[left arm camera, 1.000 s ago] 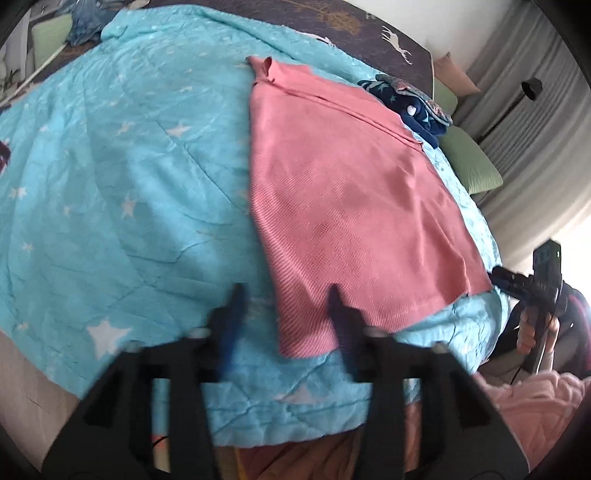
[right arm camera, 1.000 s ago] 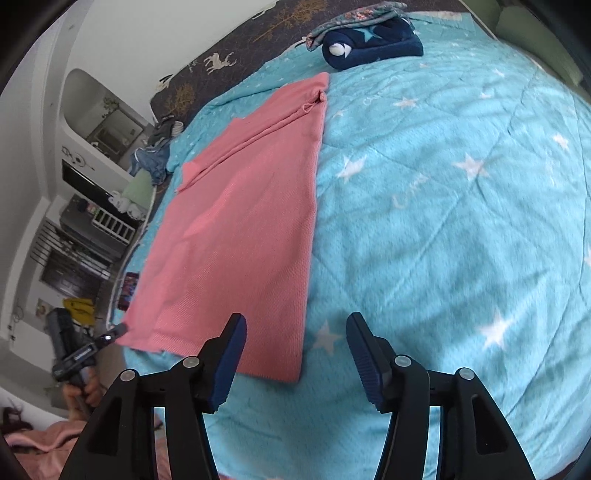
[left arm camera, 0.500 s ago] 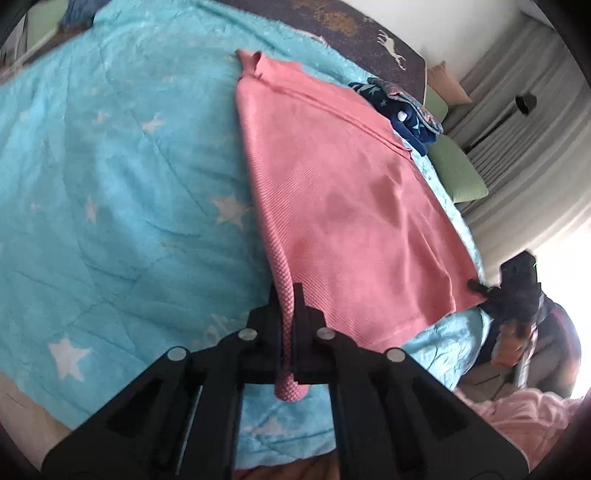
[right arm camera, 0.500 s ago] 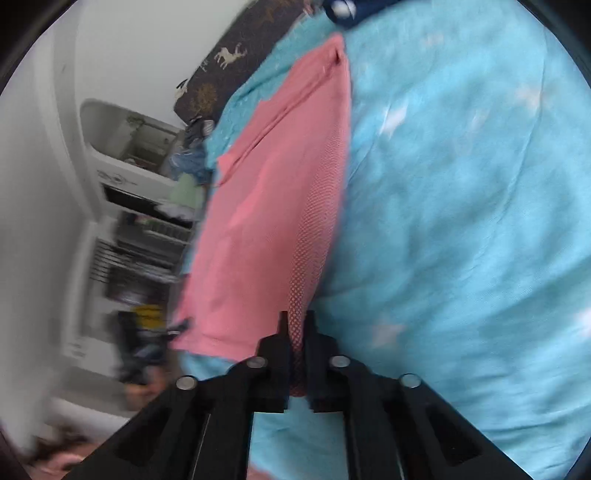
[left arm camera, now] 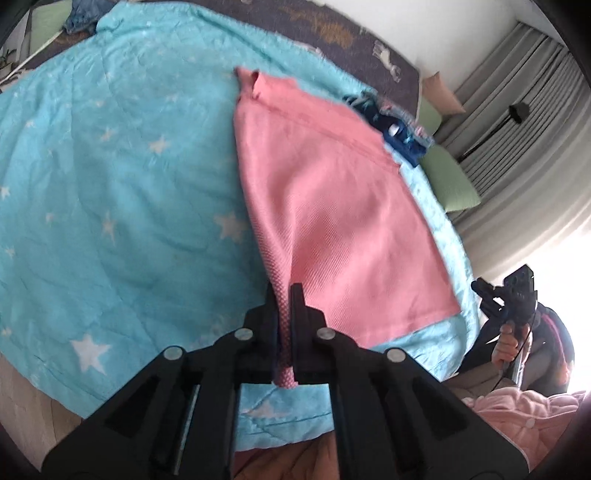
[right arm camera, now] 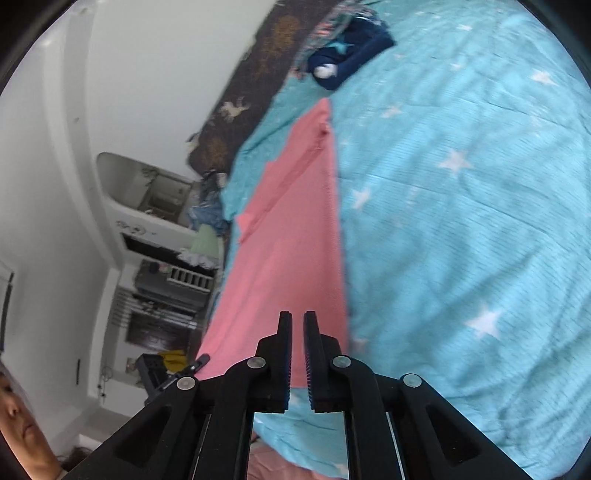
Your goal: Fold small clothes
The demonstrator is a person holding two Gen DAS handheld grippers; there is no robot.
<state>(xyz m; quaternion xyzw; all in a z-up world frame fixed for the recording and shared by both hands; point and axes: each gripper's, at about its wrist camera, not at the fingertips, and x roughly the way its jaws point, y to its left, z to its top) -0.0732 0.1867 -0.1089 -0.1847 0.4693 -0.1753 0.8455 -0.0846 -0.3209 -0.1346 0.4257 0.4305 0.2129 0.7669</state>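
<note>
A pink knit garment point(left arm camera: 332, 221) lies spread lengthwise on the blue star-print quilt point(left arm camera: 110, 206). My left gripper point(left arm camera: 284, 291) is shut on its near left corner, and the pinched hem rises from the quilt and hangs between the fingers. In the right wrist view the same garment point(right arm camera: 291, 251) runs away from me. My right gripper point(right arm camera: 297, 317) has its jaws nearly together over the near right hem, with a narrow gap between them. I cannot tell whether cloth is pinched there.
A folded navy and floral bundle point(right arm camera: 343, 55) lies at the far end of the bed near the dark headboard point(left arm camera: 332, 33). A green pillow point(left arm camera: 448, 181) is at the right edge. Shelves point(right arm camera: 166, 280) stand beside the bed. Pink bedding point(left arm camera: 524, 417) lies below the near edge.
A second ago both grippers were open over the near hem. They closed, the left on the left corner, and have lifted. The right gripper's jaws now show a small gap.
</note>
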